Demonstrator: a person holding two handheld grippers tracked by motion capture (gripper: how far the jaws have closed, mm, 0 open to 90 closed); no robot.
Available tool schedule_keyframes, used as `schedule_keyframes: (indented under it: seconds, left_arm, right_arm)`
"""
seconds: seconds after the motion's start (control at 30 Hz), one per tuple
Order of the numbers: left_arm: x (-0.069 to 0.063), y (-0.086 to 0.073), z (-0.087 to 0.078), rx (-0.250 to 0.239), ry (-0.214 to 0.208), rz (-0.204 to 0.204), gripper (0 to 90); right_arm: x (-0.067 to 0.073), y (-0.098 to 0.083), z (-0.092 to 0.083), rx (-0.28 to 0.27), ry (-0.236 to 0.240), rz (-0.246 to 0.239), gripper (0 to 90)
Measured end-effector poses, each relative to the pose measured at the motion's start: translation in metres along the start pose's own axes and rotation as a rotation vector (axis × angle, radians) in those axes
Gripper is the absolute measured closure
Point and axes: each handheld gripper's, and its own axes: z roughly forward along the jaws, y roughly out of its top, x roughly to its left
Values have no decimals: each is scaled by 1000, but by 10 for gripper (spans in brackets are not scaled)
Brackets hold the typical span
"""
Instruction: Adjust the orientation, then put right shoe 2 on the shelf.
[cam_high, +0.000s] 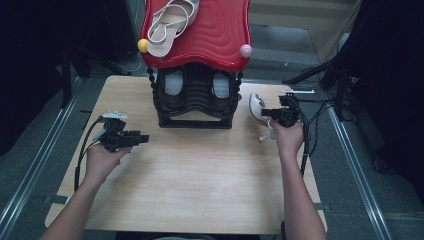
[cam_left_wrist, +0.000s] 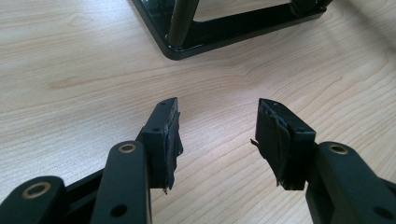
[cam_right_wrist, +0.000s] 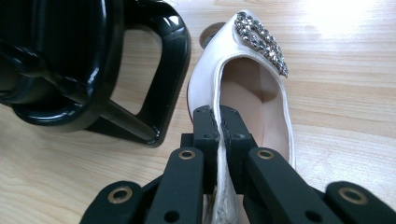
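A pale wooden table carries everything here, and on its far half stands a black shoe rack with a glossy red wavy top; a yellow knob and a pink knob sit at the two front corners of that top. A strappy beige sandal lies on the red top toward its left side, and a dark pair of shoes with pale insoles is tucked into the tier below. To the right of the rack, close to its black base frame, rests a white pointed shoe with a rhinestone ornament on its toe, its tip pointing away from the person. The right gripper has its jaws pressed together on the shoe's side wall near the heel, the thin edge of the upper pinched between the two pads. The left gripper, held low over bare wood at the table's left side in front of the rack's corner, has its jaws standing well apart with nothing between them. A black cable trails back from the left gripper along the person's forearm.
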Motion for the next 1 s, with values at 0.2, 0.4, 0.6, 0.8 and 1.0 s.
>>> schedule_keyframes:
  seconds: [0.2, 0.4, 0.6, 0.8, 1.0]
  left_arm:
    - [-1, 0, 1, 7, 0, 10, 500]
    - [-3, 2, 2, 8, -2, 18, 500]
    - [-4, 2, 3, 8, -3, 21, 500]
    - [-5, 2, 3, 4, -7, 20, 500]
    - [-5, 2, 4, 7, -11, 22, 500]
  right_arm:
    - [5, 11, -7, -7, 0, -6, 880]
    - [10, 23, -18, -24, 17, 0, 881]
    - [16, 38, -31, -41, 21, -2, 880]
    - [25, 54, -45, -62, 25, -3, 880]
    - [29, 69, -58, -98, 67, 27, 880]
